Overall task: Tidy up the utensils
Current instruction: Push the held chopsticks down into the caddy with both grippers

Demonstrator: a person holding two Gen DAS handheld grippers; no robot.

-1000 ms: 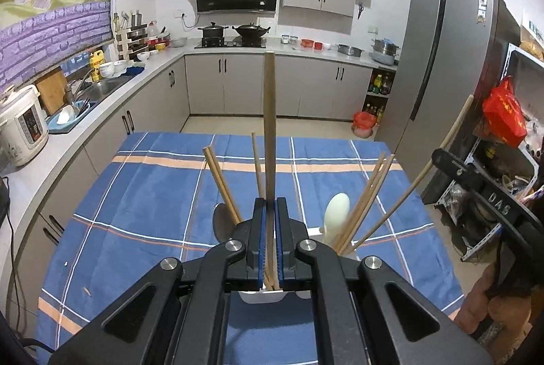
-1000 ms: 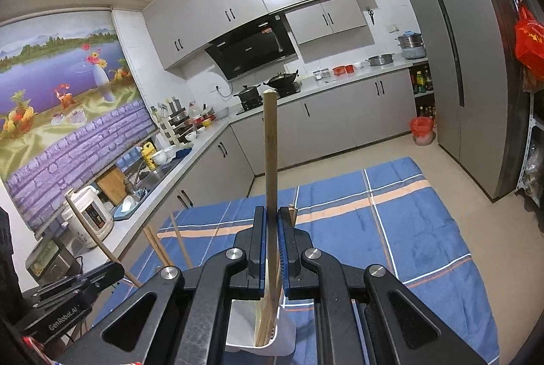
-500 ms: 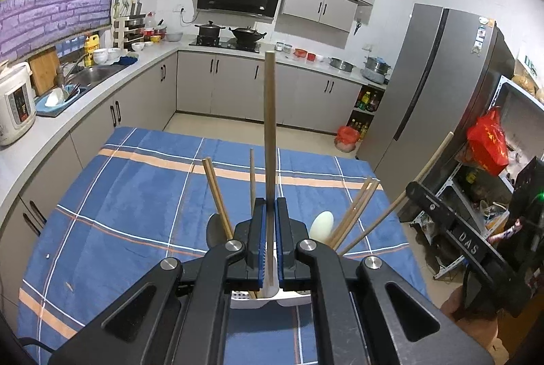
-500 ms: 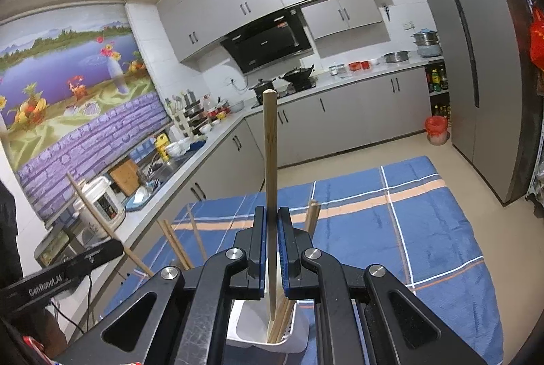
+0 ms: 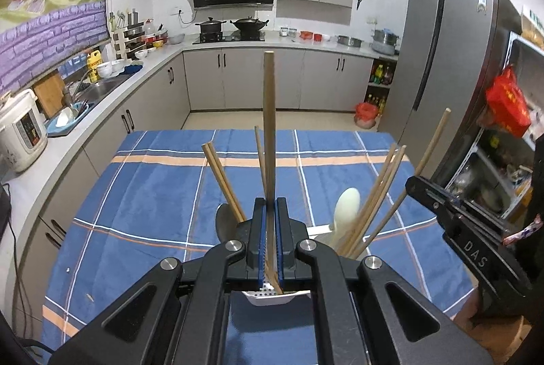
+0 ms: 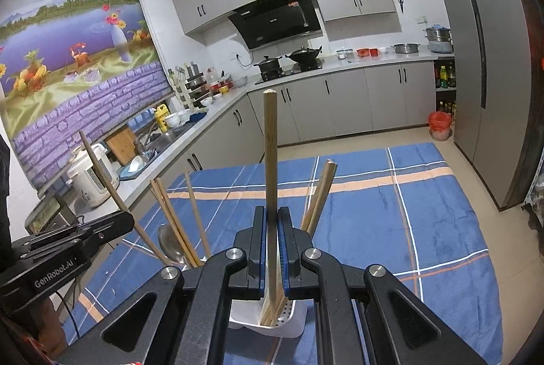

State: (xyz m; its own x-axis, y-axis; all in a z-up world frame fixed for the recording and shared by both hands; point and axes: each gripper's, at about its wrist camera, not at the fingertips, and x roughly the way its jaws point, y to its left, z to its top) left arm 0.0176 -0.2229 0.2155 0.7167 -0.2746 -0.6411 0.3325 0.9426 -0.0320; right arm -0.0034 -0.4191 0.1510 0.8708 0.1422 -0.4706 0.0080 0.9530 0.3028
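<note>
1. Since the earlier frames the left gripper [image 5: 268, 239] has drawn back a little from the white holder [image 5: 268, 297], so more of the blue checked cloth shows ahead of its fingers; the right gripper [image 6: 270, 249] has tipped down, and the chopsticks standing in the holder now rise higher beside its fingers.
2. The tabletop [image 5: 153, 195], under the blue cloth, stretches ahead of both pairs of fingers.
3. The white holder [image 6: 268, 320] sits just below and in front of the right fingers; in the left wrist view only its perforated edge shows under the left fingers.
4. Left fingers [image 5: 259, 239] are pressed together on one chopstick [image 5: 268, 134], which stands upright between them with its lower end in the holder.
5. Right fingers [image 6: 258, 246] likewise pinch a chopstick [image 6: 270, 154], upright, lower end down in the holder.
6. A metal spoon [image 5: 224, 222] stands just left of the left fingers, with a pair of chopsticks [image 5: 222, 181] leaning left across it.
7. A white spoon [image 5: 345, 212] stands right of the left fingers, beside a fan of chopsticks [image 5: 377, 195] leaning right.
</note>
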